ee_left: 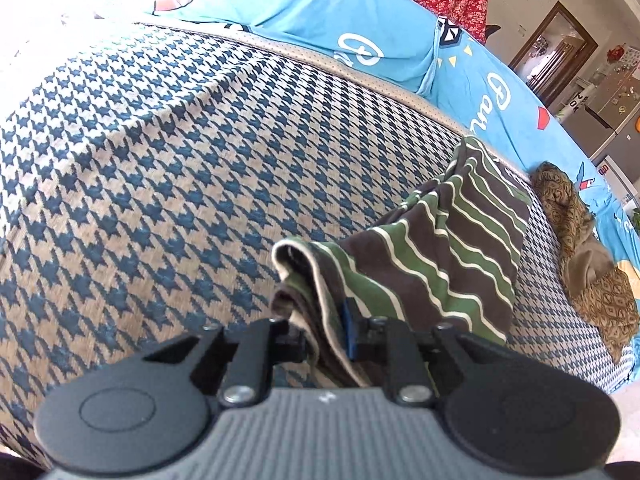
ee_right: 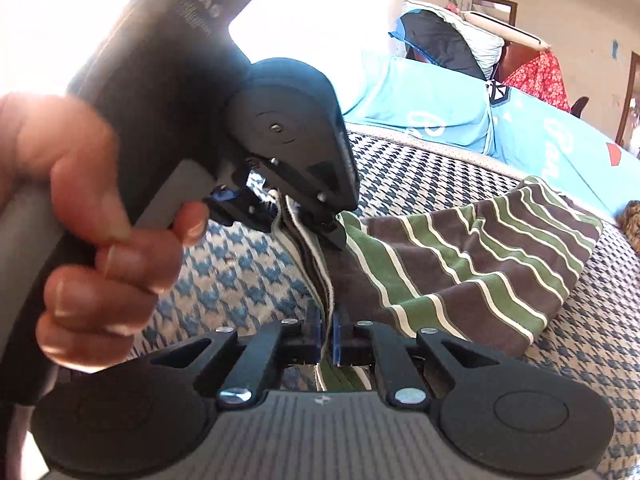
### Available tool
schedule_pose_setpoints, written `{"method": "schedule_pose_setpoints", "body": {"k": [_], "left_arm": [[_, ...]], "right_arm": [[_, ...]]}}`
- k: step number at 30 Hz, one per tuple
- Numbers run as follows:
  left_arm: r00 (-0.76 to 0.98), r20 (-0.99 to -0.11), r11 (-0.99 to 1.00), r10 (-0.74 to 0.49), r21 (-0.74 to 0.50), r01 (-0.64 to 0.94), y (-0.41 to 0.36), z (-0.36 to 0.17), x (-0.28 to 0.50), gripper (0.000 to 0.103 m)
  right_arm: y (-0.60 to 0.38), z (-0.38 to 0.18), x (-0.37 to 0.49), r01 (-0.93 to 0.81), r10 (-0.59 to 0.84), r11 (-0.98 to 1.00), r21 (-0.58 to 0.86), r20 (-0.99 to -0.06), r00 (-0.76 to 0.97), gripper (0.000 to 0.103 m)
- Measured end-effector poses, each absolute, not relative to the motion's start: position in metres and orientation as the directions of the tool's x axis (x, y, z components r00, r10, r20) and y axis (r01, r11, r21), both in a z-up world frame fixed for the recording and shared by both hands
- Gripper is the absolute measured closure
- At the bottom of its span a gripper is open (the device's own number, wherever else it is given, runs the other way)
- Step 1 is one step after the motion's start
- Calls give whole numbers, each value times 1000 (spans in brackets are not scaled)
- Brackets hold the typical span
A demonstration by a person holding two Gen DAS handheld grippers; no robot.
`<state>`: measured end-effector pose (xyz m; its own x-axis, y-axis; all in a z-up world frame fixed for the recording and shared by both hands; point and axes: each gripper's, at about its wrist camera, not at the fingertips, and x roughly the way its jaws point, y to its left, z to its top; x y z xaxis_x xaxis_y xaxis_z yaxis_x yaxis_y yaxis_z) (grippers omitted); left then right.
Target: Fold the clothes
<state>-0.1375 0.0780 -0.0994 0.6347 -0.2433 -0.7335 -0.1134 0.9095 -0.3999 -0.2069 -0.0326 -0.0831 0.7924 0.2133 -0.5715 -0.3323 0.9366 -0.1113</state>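
Observation:
A brown and green striped garment [ee_left: 448, 236] with cream lines lies bunched on the houndstooth cover [ee_left: 168, 168]. My left gripper [ee_left: 326, 334] is shut on its layered cream-lined edge, which rises between the jaws. In the right wrist view the same striped garment [ee_right: 472, 264] spreads to the right. There my right gripper [ee_right: 327, 334] is shut on that edge lower down. The left gripper [ee_right: 288, 210], held by a hand [ee_right: 92, 216], pinches the edge just beyond it, so the fabric runs taut between the two.
A blue printed blanket [ee_left: 360, 12] lies along the far side of the bed. A brown patterned cloth [ee_left: 592, 256] sits in a heap at the right edge. Red floral fabric [ee_left: 456, 0], a doorway and a fridge stand beyond.

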Motion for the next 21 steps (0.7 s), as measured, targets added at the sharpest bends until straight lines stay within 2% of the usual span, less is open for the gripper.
{"method": "schedule_pose_setpoints", "body": {"k": [8,16,21], "left_arm": [[662,-719,914,-213,-386,-125,102,-79,-125,88],[691,-703,944,-168,-318,-93,136,-53,-106,88],[694,-710,945,-118,-295,-140,157,-51,-96,88]], "right_arm": [[-22,-68,-188,-369,325,929,36,-553,767,96],[1,-58,-158,-417,427,898,144,-521,739,96],[12,-53,-136,-440,497,866,236,-500,710,96]]}}
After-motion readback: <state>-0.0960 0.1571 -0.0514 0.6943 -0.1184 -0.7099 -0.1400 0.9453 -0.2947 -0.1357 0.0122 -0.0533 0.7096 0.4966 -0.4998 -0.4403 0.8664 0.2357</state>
